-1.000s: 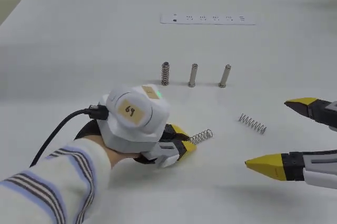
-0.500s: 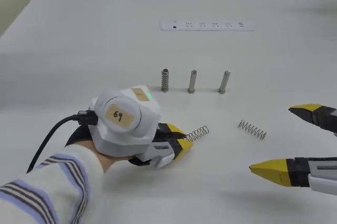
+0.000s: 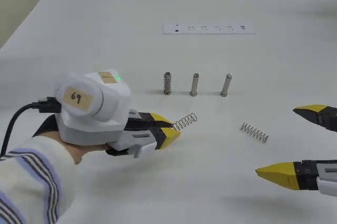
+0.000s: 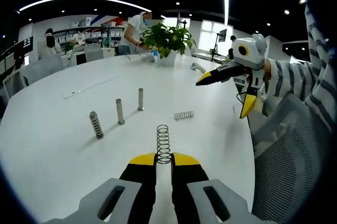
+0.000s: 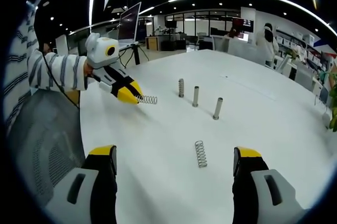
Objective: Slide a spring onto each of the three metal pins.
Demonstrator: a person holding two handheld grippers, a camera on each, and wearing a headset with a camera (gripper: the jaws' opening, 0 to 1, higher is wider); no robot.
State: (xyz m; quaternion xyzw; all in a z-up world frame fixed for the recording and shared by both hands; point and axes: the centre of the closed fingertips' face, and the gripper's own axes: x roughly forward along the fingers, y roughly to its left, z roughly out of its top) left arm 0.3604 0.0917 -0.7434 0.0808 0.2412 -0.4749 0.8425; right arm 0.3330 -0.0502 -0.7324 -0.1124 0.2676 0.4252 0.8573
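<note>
Left gripper (image 3: pixel 172 132): jaws pinched on one end of a spring (image 3: pixel 185 122); slippage or buckling is risked if the middle pin (image 3: pixel 195 85) is met off-axis. Right gripper (image 3: pixel 276 140): jaws spread wide, empty.

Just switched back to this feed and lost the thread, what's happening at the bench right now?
A person is working with two handheld grippers. The left gripper is shut on one end of the held spring, which sticks out past its tips. Of three upright pins, the left pin already wears a fitted spring; the middle pin and right pin are bare. A loose spring lies on the table, near the open right gripper.
</note>
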